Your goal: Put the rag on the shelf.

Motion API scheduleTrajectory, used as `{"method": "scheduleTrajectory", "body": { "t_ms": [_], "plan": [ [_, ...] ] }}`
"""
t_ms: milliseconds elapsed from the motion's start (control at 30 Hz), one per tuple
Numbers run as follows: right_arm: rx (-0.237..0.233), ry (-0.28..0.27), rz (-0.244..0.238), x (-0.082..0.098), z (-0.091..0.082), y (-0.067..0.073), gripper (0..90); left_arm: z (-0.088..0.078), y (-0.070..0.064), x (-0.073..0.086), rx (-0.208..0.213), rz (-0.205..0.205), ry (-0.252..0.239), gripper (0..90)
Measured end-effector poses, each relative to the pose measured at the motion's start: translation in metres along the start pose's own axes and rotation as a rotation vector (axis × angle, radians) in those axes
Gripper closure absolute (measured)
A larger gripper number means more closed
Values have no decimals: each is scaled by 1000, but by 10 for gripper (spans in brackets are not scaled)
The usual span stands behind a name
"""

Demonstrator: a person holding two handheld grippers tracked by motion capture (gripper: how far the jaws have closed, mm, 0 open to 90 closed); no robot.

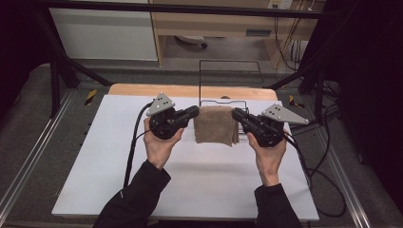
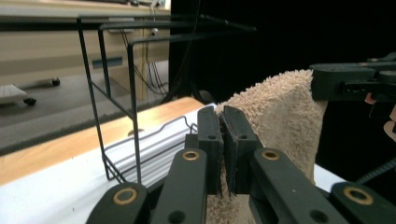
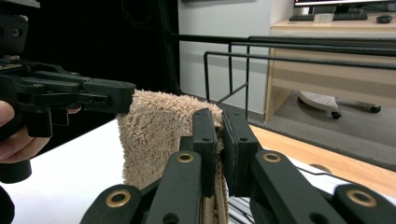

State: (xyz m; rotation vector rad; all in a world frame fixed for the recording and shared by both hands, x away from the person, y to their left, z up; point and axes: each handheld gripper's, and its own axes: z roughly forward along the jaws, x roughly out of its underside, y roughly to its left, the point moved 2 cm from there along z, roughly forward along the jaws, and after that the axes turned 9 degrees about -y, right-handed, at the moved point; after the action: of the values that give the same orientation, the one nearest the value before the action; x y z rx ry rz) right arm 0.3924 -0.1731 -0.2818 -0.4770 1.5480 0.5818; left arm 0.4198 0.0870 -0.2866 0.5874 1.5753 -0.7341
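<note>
A folded tan towel [image 1: 215,125] hangs in the air over the white table [image 1: 119,156], held at its two upper corners. My left gripper [image 1: 196,112] is shut on the towel's left corner, and my right gripper [image 1: 235,114] is shut on its right corner. In the left gripper view the jaws pinch the towel [image 2: 280,116] edge, with the left gripper [image 2: 223,140] tips together and the other gripper at the far right. In the right gripper view the towel [image 3: 154,135] drapes down from the clamped right gripper [image 3: 219,144].
A black wire rack [image 1: 230,80] stands just behind the towel at the table's far edge, its base wire lying on the white surface. Cables trail from both grippers along the table's sides. A wooden strip [image 1: 142,89] borders the far edge.
</note>
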Motion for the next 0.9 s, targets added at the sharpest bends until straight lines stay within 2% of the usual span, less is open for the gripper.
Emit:
{"method": "scheduleTrajectory", "body": {
  "t_ms": [300, 667, 900],
  "plan": [
    [1, -27, -6, -11, 2, -7, 847, 10, 1, -15, -6, 18, -19, 862],
    [26, -58, -23, -33, 5, -15, 847, 23, 1, -37, -15, 36, -55, 863],
    [31, -79, -16, -45, 7, -20, 847, 30, 2, -49, -25, 49, -73, 863]
  ]
}}
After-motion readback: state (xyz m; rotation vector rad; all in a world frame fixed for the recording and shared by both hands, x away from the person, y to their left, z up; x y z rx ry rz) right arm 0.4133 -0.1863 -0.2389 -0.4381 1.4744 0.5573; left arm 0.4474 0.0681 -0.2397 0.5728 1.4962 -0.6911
